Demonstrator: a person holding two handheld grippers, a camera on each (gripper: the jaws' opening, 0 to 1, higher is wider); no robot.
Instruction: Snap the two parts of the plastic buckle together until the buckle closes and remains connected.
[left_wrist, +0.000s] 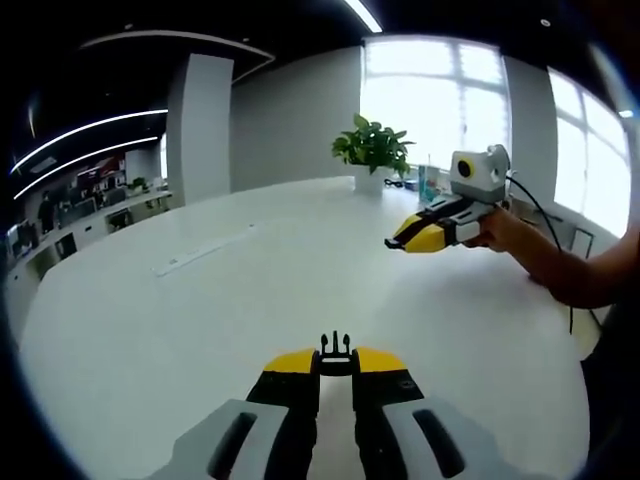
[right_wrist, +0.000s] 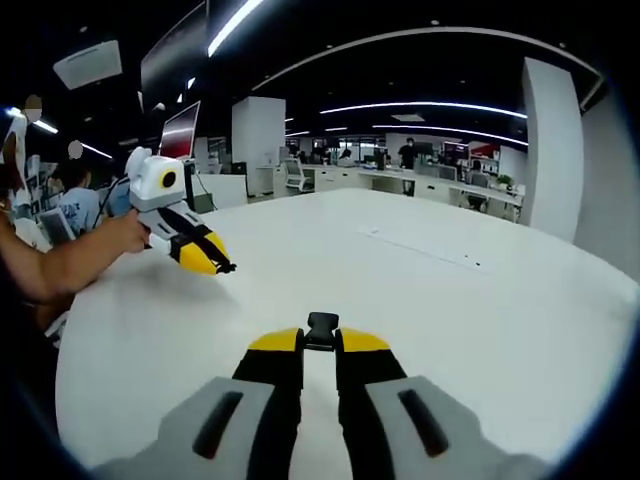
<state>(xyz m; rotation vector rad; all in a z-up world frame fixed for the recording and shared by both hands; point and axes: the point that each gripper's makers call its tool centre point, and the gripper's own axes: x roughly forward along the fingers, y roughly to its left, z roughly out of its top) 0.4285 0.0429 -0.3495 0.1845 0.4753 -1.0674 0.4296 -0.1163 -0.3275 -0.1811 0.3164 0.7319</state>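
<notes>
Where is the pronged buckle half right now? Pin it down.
In the left gripper view, the pronged buckle half is pinched at the tip of the left claw, low and central, above the white table, apart from the right claw at upper right.

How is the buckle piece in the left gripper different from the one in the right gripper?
The left gripper holds a pronged buckle piece with thin prongs sticking out; the right gripper holds a socket buckle piece that looks blocky and flat-ended. The two pieces are apart, not snapped. Both are black plastic, each pinched at yellow-tipped jaw ends above the white table.
</notes>
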